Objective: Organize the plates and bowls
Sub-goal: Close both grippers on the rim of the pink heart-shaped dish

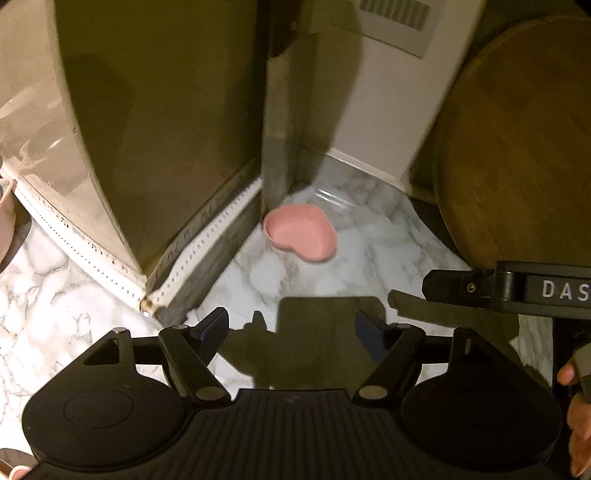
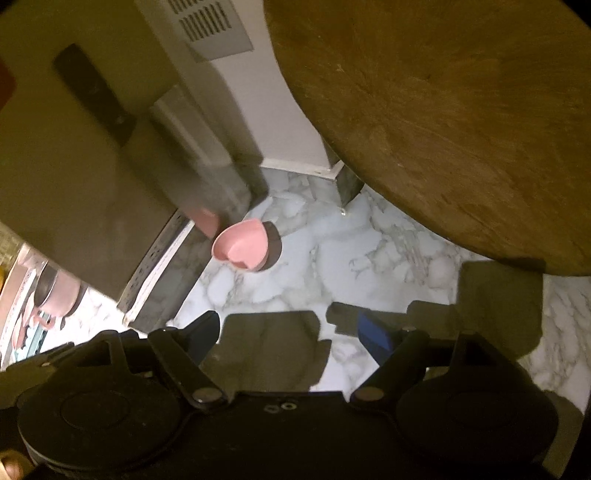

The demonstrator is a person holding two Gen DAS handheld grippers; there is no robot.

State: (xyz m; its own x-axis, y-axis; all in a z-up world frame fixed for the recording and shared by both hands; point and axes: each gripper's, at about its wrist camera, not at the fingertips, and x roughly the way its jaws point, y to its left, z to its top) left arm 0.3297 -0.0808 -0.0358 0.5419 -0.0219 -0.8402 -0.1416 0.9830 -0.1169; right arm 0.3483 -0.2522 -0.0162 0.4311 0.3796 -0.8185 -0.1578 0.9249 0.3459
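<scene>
A pink heart-shaped bowl [image 1: 301,233] sits on the marble counter [image 1: 332,266] beside the corner of a large box-like appliance [image 1: 166,129]. It also shows in the right wrist view [image 2: 242,244]. My left gripper [image 1: 291,328] is open and empty, well short of the bowl. My right gripper [image 2: 291,332] is open and empty, also short of the bowl; its body shows at the right edge of the left wrist view [image 1: 517,290]. A round wooden board [image 2: 461,122] stands at the right.
The wooden board [image 1: 517,147] leans at the right of the left wrist view. A wall with a vent [image 2: 210,29] is behind. Pink cookware [image 2: 55,295] sits at the far left. The appliance [image 2: 74,166] blocks the left side.
</scene>
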